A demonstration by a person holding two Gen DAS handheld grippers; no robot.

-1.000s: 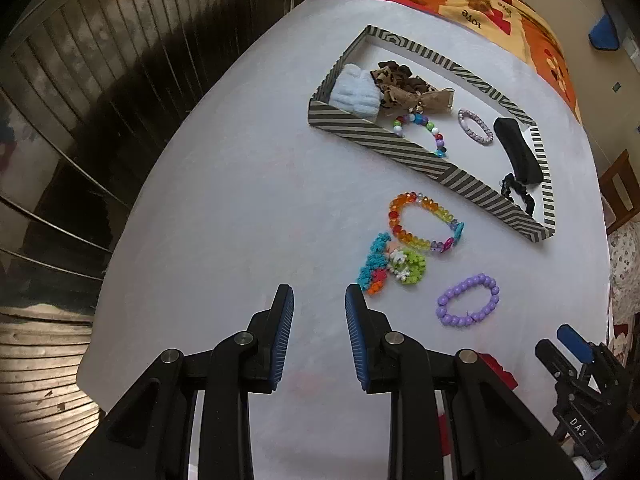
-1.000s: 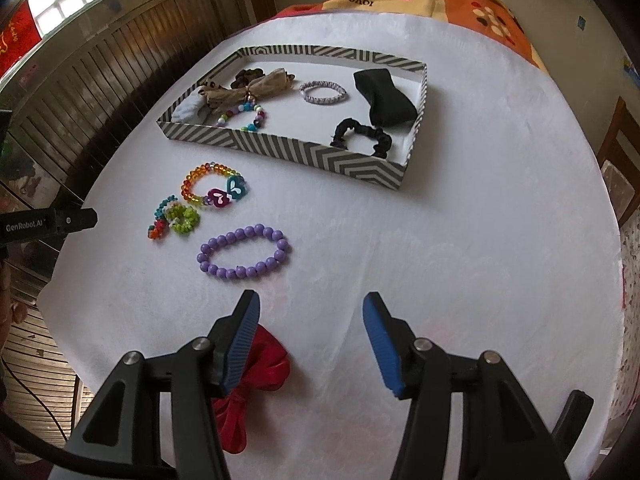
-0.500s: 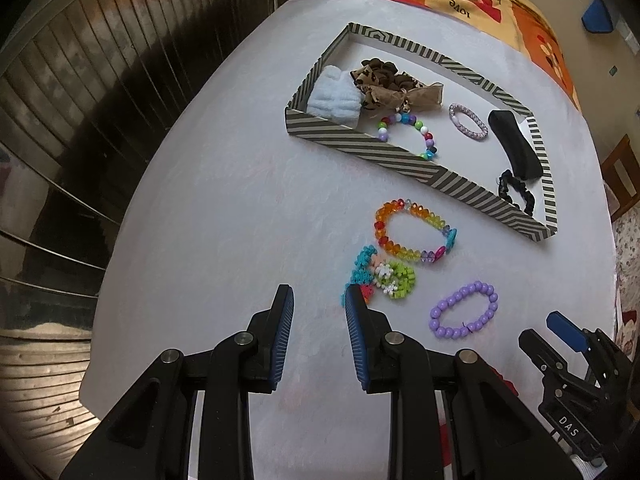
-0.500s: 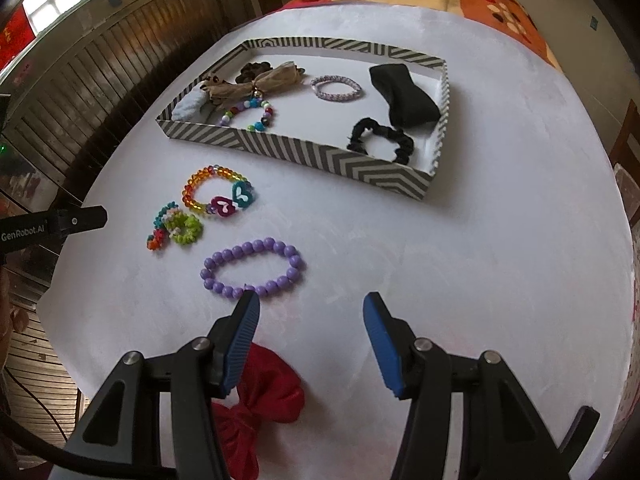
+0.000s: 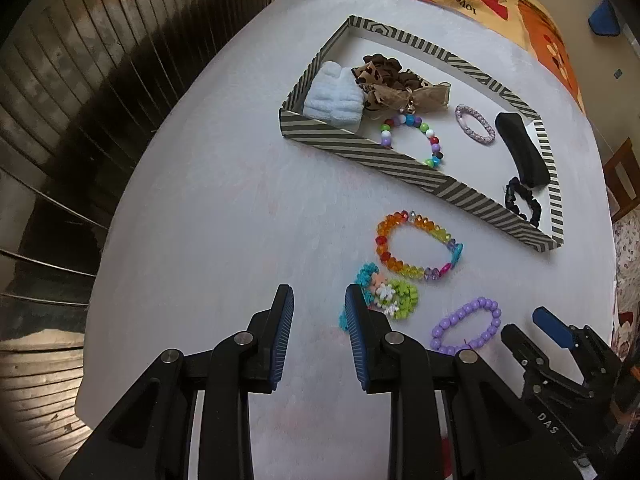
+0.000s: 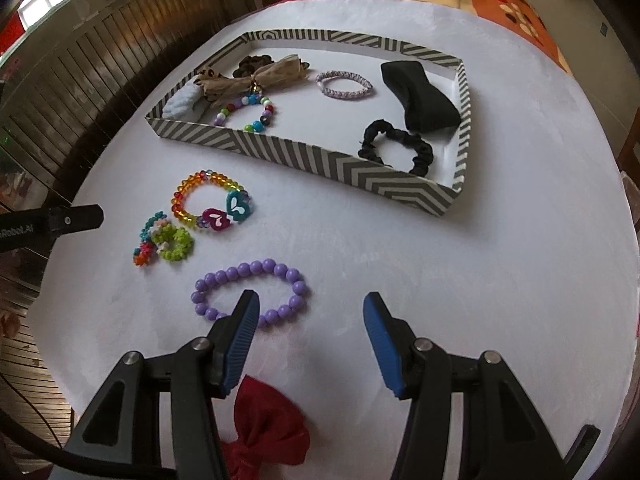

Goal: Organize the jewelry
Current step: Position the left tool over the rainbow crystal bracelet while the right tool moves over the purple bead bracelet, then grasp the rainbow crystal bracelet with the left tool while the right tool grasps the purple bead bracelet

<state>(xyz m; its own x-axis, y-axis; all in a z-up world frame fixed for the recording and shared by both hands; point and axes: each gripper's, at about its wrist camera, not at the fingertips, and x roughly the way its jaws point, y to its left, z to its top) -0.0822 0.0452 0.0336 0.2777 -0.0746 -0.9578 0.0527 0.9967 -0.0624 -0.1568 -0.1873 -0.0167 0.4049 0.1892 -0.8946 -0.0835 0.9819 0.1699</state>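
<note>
Both grippers — left gripper (image 5: 318, 300), right gripper (image 6: 310, 310) — black frames, ribbed blue pads, silver pivot screws.

A shallow tray (image 6: 400, 190) sits on the bench (image 6: 460, 300), holding a scrunchie (image 6: 396, 148) in its near right corner and a beaded bracelet (image 6: 246, 116) toward its left. Before the tray lie three bracelets: one (image 6: 210, 202) nearest it, a smaller one (image 6: 166, 242) to its left, and a third (image 6: 250, 294) nearest the viewer.
</note>
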